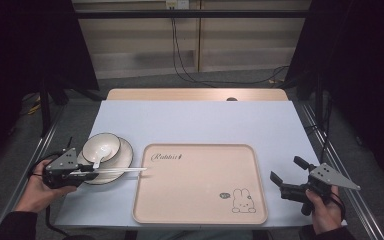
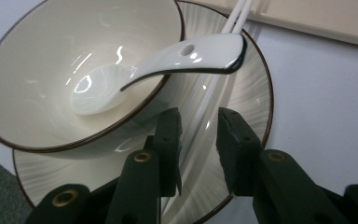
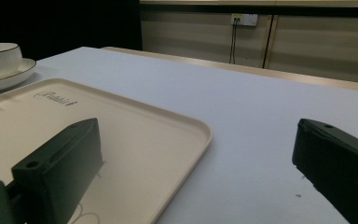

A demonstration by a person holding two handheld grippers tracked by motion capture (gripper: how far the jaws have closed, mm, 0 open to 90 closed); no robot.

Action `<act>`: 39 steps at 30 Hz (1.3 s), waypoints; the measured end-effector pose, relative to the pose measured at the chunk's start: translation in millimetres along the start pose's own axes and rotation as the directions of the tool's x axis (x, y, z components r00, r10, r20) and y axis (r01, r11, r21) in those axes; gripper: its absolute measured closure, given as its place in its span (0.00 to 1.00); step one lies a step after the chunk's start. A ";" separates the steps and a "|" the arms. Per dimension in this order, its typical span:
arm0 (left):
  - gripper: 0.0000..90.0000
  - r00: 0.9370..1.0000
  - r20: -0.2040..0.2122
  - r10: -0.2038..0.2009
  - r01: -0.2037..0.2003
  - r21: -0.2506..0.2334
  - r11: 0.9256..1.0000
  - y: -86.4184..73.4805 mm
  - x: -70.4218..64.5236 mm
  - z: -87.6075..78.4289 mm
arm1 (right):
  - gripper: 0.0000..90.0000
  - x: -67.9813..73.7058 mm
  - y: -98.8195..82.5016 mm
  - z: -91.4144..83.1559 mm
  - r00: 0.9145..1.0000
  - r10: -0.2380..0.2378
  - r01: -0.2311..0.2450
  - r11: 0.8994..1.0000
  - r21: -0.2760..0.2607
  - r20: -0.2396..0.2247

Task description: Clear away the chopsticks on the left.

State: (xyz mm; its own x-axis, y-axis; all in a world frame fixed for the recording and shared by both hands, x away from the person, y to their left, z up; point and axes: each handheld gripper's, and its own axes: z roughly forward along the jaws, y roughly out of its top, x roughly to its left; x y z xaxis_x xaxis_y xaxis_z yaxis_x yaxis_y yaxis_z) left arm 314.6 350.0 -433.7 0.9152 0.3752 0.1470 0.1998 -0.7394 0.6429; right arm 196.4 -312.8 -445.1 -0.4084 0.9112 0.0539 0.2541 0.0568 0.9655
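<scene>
Left hand-held gripper closed round the near ends of the white chopsticks, lower left of the high view, tips reaching across the plate toward the tray. Thin, stiff, glossy, likely slippery and prone to scissoring: best pinched together, squarely. Right hand-held gripper spread wide, holding nothing, lower right.

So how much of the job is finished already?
Not much yet. The tray is bare. The bowl with its spoon sits on the plate, off the tray. In hand: the left gripper has its jaws around the white chopsticks, whose tips reach the tray's edge. The right gripper waits open. Moving the dishes probably remains.
</scene>
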 end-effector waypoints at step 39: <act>0.94 0.985 0.141 -0.095 0.099 -0.016 0.995 5.6 -1.6 0.0 | 0.01 -0.1 -0.1 0.4 1.000 0.011 -0.011 1.000 -0.003 -0.002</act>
State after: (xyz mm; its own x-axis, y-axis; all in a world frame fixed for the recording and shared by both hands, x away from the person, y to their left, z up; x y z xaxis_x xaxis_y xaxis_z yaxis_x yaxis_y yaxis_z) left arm 314.2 345.3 -430.4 0.9320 0.3617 -0.0221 0.2834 -0.6896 0.6665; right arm 196.8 -312.7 -445.3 -0.4071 0.9110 0.0654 0.2565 0.0453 0.9655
